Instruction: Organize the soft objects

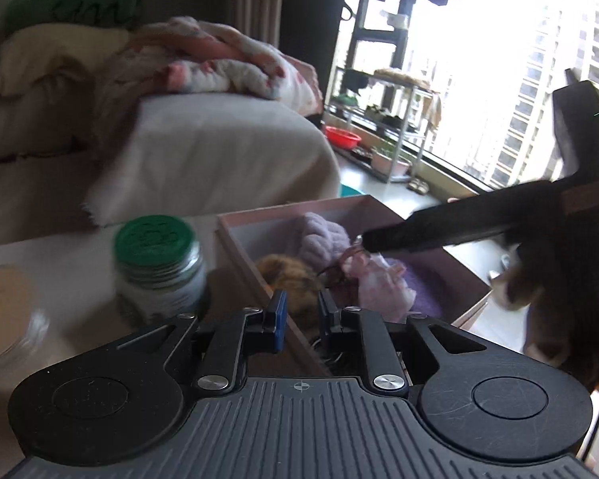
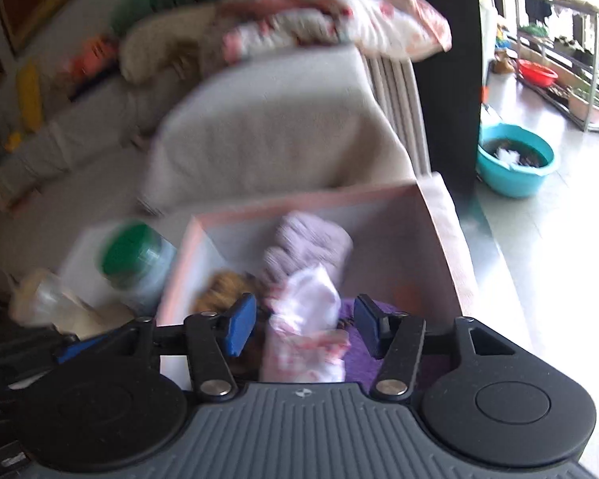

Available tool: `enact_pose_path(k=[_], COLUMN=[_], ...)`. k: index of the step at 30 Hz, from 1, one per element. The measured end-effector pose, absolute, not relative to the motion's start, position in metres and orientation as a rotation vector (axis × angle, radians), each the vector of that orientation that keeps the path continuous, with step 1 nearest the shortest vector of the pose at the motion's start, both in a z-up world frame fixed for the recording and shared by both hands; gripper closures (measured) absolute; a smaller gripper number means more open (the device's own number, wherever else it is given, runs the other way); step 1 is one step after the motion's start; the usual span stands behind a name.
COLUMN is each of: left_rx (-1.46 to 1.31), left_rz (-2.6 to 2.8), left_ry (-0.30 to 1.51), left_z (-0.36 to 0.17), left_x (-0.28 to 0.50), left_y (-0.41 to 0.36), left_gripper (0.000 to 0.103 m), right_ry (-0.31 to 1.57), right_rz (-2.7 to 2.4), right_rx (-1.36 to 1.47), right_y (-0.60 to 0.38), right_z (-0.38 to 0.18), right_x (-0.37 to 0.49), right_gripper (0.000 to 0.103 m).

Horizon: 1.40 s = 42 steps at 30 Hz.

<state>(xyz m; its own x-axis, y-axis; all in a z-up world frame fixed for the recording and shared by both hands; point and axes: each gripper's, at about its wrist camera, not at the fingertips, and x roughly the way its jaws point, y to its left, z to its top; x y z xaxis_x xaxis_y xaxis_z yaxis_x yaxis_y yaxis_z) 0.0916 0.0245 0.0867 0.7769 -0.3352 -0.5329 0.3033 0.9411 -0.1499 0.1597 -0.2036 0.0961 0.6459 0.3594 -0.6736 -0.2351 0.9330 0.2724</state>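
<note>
Beside a draped sofa, the desk (image 2: 84, 243) carries a pink box (image 2: 431, 231). Right jaws (image 2: 304, 329) stand apart around the white-pink cloth (image 2: 307, 319), unpressed, its length running ahead; left jaws (image 1: 302, 315), nearly closed, empty, hover beside

Lived-in apartment living room: cloth-draped sofa (image 1: 219, 151) heaped with a floral blanket (image 1: 219, 64) at 11 o'clock, plant rack (image 1: 395, 127) and washbasin (image 2: 515, 163) by a high-rise window (image 1: 519, 80) at 2 o'clock.
</note>
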Motion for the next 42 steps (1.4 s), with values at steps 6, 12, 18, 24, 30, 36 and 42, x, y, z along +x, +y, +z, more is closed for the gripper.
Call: enact_pose_path(k=[6,12,18,24,30,36,42], left_rx=[0.073,0.157,0.037,0.092,-0.072,0.018,0.013], left_rz=[-0.274,-0.187,-0.199,-0.205,-0.087,-0.016,-0.008], left_ry=[0.674,0.825,0.764,0.685,0.637,0.653,0.652], left_z=[0.067,0.022,0.016,0.004,0.002,0.003,0.002], left_x=[0.029,-0.018,-0.016,-0.020,-0.014,-0.008,-0.005], left_y=[0.039,0.043,0.032,-0.002,0.004,-0.013,-0.010], left_gripper=[0.084,0.085,0.073,0.026,0.029,0.027,0.027], right_ry=[0.700,0.745,0.888,0.846,0.799,0.762,0.717], right_rz=[0.309,0.283,0.268,0.175,0.116,0.113,0.113], right_rx=[0.087,0.011,0.005,-0.085,-0.052,-0.055,-0.049], right_y=[-0.204,-0.201,-0.187,-0.186,-0.198,-0.196,-0.196], right_z=[0.128,0.087,0.030,0.017,0.011,0.009,0.006], right_x=[0.085,0.023,0.016,0.015,0.012,0.011,0.009], right_gripper=[0.027,0.019,0.019,0.001,0.000,0.000,0.000])
